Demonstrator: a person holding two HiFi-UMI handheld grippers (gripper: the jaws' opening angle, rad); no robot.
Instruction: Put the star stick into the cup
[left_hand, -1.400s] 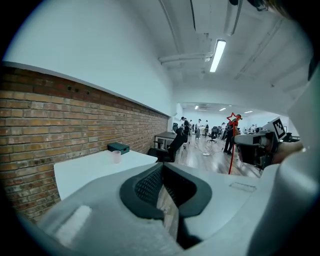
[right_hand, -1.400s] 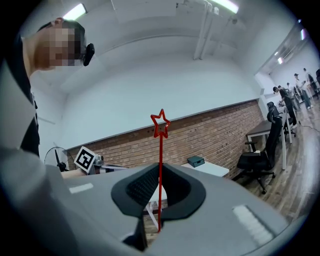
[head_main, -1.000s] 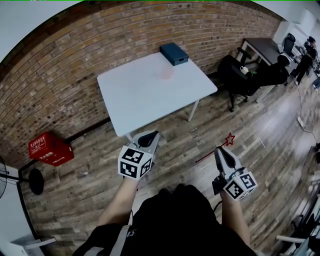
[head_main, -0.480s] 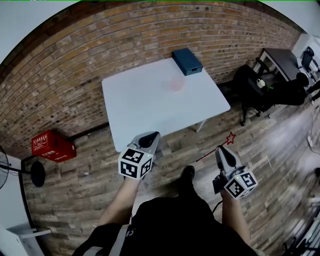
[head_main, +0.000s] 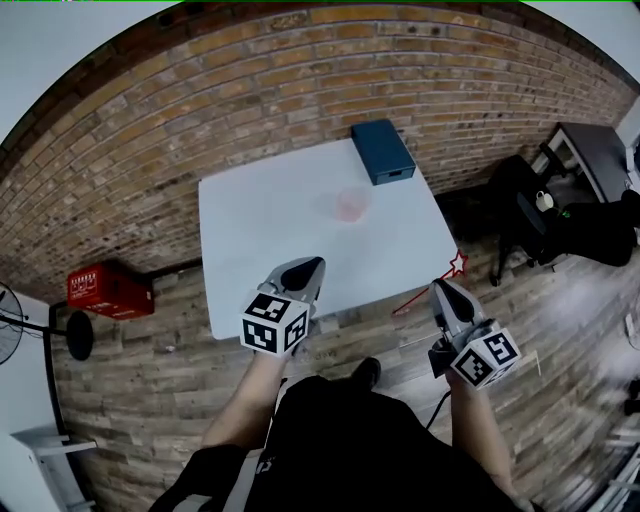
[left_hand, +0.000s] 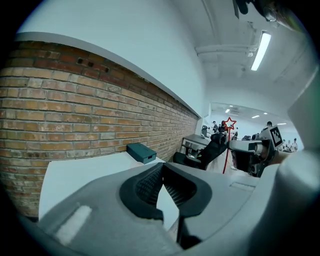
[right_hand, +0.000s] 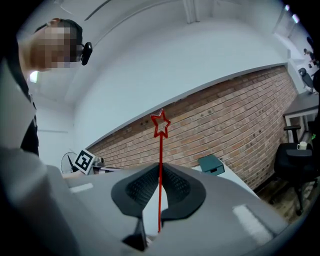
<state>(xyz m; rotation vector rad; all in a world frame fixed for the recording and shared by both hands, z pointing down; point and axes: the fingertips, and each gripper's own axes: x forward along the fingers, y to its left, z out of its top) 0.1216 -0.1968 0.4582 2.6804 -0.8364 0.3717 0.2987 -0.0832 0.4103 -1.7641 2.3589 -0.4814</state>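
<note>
Red star stick (right_hand: 160, 150) pinched low between the pressed jaws of the right gripper (head_main: 441, 291), well apart from the pink cup (head_main: 350, 205) at its 10 o'clock on the table (head_main: 250, 240); left gripper (head_main: 312, 265) closed, empty; the slender stick could swivel and topple the cup

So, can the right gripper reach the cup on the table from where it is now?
Probably yes, with a step forward. The right gripper, shut on the star stick, is by the table's near corner, and nothing stands on the table between it and the cup.
</note>
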